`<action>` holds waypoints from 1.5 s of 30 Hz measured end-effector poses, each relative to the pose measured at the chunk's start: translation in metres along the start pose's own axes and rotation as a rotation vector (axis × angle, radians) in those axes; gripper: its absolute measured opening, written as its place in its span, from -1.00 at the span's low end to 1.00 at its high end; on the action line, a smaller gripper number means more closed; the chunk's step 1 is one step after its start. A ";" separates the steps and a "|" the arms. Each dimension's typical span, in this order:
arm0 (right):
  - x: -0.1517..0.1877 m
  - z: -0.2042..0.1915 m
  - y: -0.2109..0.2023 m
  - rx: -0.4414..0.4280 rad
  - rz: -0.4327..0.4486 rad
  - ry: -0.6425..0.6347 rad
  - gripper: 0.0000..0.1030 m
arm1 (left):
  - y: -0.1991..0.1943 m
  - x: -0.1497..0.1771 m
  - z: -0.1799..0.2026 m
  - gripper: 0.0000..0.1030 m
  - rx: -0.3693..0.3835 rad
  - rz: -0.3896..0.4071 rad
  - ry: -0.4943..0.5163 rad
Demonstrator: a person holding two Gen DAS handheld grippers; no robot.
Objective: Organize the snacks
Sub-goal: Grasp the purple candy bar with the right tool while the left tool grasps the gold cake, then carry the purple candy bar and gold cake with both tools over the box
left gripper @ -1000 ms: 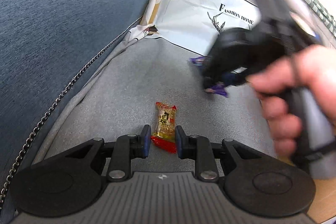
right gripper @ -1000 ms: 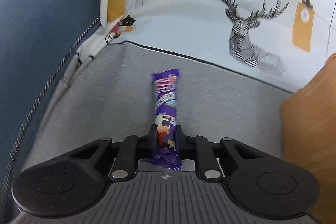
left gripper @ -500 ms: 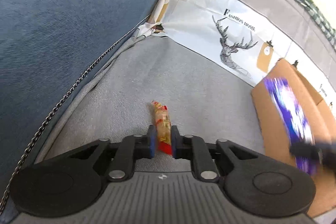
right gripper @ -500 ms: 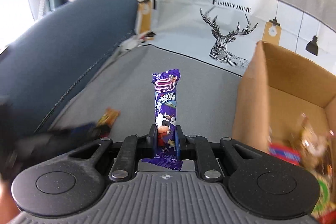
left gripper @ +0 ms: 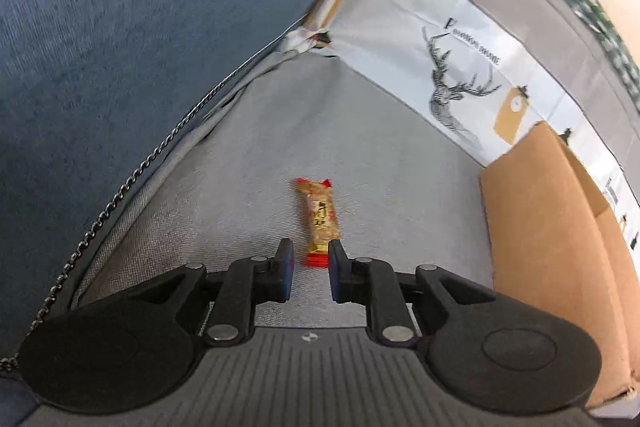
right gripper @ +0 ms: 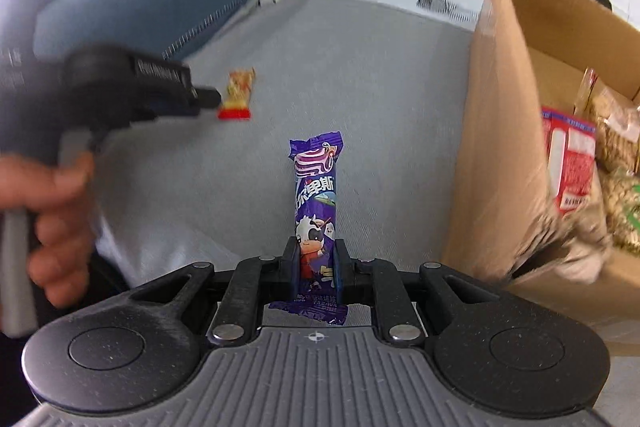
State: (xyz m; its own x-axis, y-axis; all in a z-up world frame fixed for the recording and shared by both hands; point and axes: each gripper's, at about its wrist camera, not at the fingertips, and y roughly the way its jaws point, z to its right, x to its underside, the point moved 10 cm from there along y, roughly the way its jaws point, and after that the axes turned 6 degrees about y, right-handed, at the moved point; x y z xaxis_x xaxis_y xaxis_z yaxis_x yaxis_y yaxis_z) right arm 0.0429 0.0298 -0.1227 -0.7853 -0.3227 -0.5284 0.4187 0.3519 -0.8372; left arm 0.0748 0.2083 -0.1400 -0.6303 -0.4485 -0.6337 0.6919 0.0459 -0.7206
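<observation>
The right gripper [right gripper: 316, 263] pinches a purple candy bar [right gripper: 316, 211] upright at lower center, left of the cardboard box [right gripper: 500, 131]. The left gripper [left gripper: 310, 267] is spread, with the orange snack [left gripper: 320, 219] lying on the gray cushion [left gripper: 240, 195] just ahead of its fingertips at center frame.

The purple snack bar [right gripper: 317, 211] — cartoon cow on its wrapper, crimped ends — stands upright, its lower part pinched between two black fingers. The small tan bar [left gripper: 320, 221] with red ends lies flat on grey fabric, left of the cardboard box [right gripper: 504, 131] — open-topped, holding a red packet [right gripper: 570, 163] and bags of pale snacks [right gripper: 618, 187].
</observation>
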 end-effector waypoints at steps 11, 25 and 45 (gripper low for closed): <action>0.008 0.005 0.020 -0.022 -0.058 0.021 -0.47 | 0.018 -0.002 0.018 -0.06 -0.085 0.062 0.153; 0.008 0.000 0.024 0.006 -0.029 -0.038 -0.29 | 0.029 -0.004 0.020 -0.61 -0.128 0.097 0.206; -0.005 0.002 0.004 0.029 0.087 -0.030 -0.67 | -0.025 0.010 0.052 -0.63 0.125 0.127 0.173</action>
State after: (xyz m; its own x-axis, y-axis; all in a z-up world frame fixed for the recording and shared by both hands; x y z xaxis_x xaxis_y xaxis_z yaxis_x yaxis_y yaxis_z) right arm 0.0490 0.0313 -0.1234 -0.7314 -0.3187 -0.6029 0.4981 0.3542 -0.7915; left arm 0.0698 0.1566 -0.1136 -0.5790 -0.2861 -0.7634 0.8007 -0.0230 -0.5986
